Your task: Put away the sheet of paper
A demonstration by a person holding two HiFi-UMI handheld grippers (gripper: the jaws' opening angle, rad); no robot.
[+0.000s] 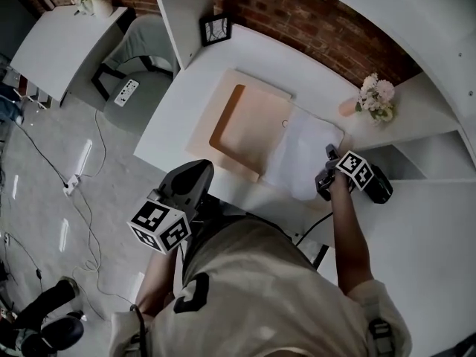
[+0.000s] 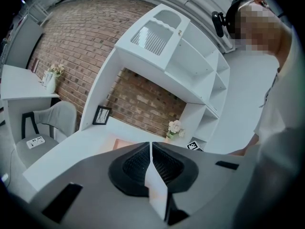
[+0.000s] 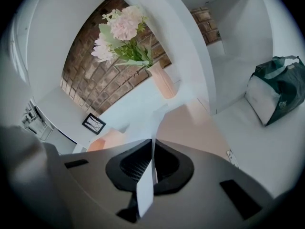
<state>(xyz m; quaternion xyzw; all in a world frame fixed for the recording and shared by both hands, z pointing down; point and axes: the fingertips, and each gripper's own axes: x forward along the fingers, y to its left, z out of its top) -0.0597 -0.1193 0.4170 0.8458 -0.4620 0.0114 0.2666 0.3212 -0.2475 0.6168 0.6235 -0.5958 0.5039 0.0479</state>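
A white sheet of paper [image 1: 301, 153] lies partly over the right half of an open peach-coloured folder [image 1: 242, 125] on the white desk [image 1: 186, 103]. My right gripper [image 1: 328, 155] is shut on the sheet's near right edge. In the right gripper view the paper [image 3: 143, 116] runs up from between the pads of the right gripper [image 3: 152, 142]. My left gripper [image 1: 195, 171] hovers at the desk's front edge, left of the sheet and clear of it. Its jaws meet at the tips in the left gripper view, where the left gripper [image 2: 151, 144] holds nothing.
A vase of pale flowers [image 1: 375, 99] stands right of the folder, close to the right gripper. A framed picture [image 1: 216, 30] leans at the back of the desk. White shelves rise behind. A dark green bag [image 3: 276, 89] lies on the side surface. A grey chair [image 1: 145, 43] stands left.
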